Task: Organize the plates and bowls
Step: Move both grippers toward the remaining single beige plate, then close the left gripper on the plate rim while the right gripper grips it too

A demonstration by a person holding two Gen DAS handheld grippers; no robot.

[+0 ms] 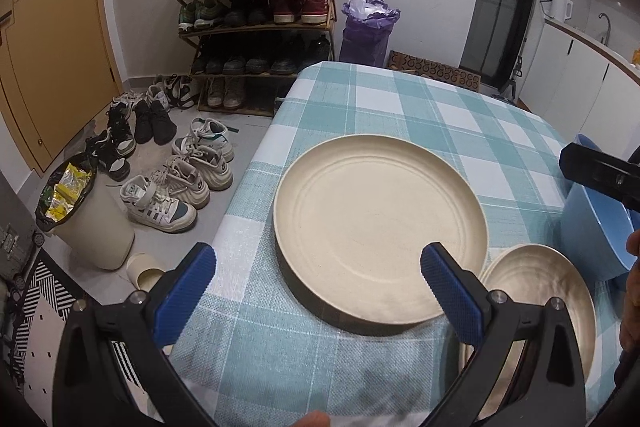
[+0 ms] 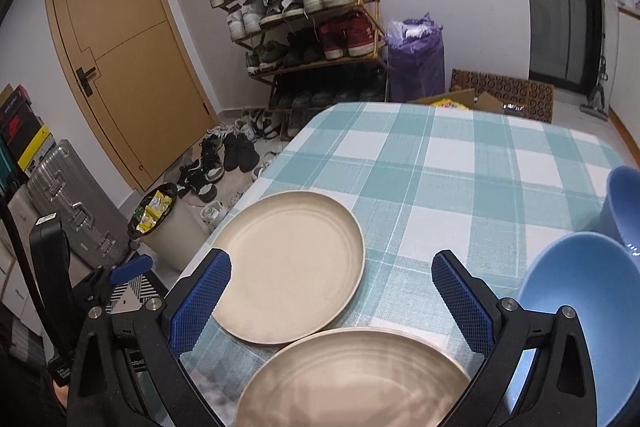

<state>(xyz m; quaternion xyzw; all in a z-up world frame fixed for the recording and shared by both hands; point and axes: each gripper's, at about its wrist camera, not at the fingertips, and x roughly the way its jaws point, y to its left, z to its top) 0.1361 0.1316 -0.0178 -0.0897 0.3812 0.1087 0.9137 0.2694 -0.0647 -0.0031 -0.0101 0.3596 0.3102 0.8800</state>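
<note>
A teal-and-white checked cloth covers the desk [image 1: 400, 115]. The left gripper [image 1: 316, 291] hangs released, fingers spread wide, over the near rim of the large cream plate [image 1: 376, 227]. The right gripper [image 2: 332, 291] is likewise spread and empty; the smaller cream plate [image 2: 352, 383] lies just under it, two blue bowls [image 2: 580, 307] sit to its right. Beyond the desk stands a crowded shoe rack [image 2: 312, 23] by a yellow door [image 2: 120, 47].
</note>
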